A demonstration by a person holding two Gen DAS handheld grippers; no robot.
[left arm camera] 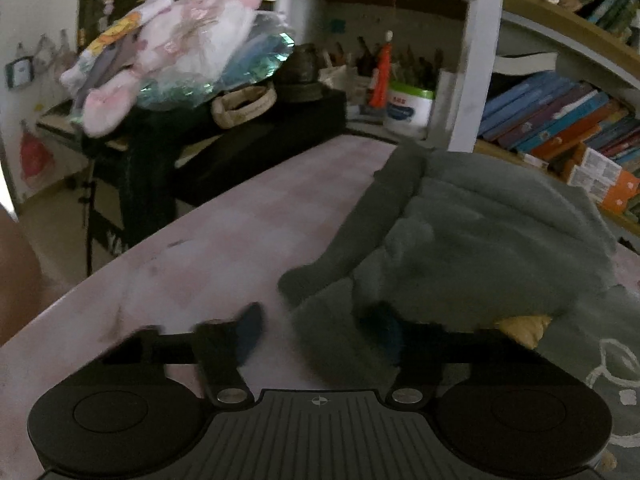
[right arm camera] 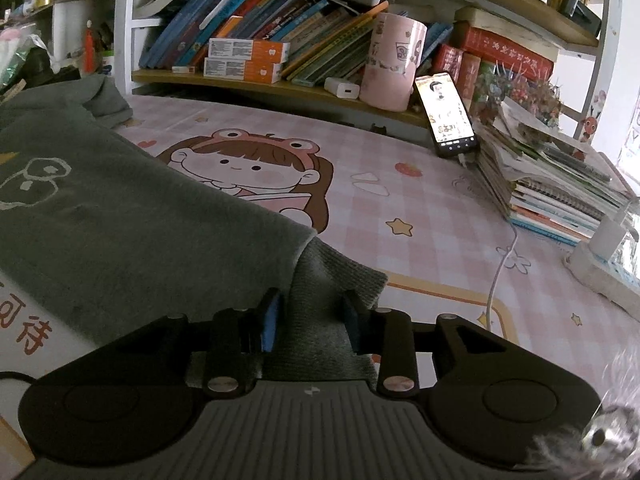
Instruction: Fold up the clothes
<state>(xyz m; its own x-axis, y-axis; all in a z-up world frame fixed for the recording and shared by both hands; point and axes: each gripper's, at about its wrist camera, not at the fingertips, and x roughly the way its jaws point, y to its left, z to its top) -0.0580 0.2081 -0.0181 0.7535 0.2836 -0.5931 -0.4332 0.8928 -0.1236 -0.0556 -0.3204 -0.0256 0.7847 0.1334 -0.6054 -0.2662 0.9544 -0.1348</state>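
A grey-green sweatshirt (left arm camera: 480,232) with a white outline print lies on the pink checked table mat (left arm camera: 240,232). One sleeve is folded across its body. My left gripper (left arm camera: 318,330) is open, its jaws wide apart over the sweatshirt's near left edge, holding nothing. In the right wrist view the sweatshirt (right arm camera: 120,220) fills the left side, and its ribbed cuff (right arm camera: 332,280) lies between the fingers of my right gripper (right arm camera: 312,318). The right jaws are apart, not pressing the cuff.
A bookshelf (right arm camera: 280,40) full of books runs along the back. A pink cup (right arm camera: 392,64), a lit phone (right arm camera: 446,114) and a stack of books (right arm camera: 560,184) stand at the right. A white cable (right arm camera: 500,272) crosses the mat. A cluttered black stand (left arm camera: 240,136) is left of the table.
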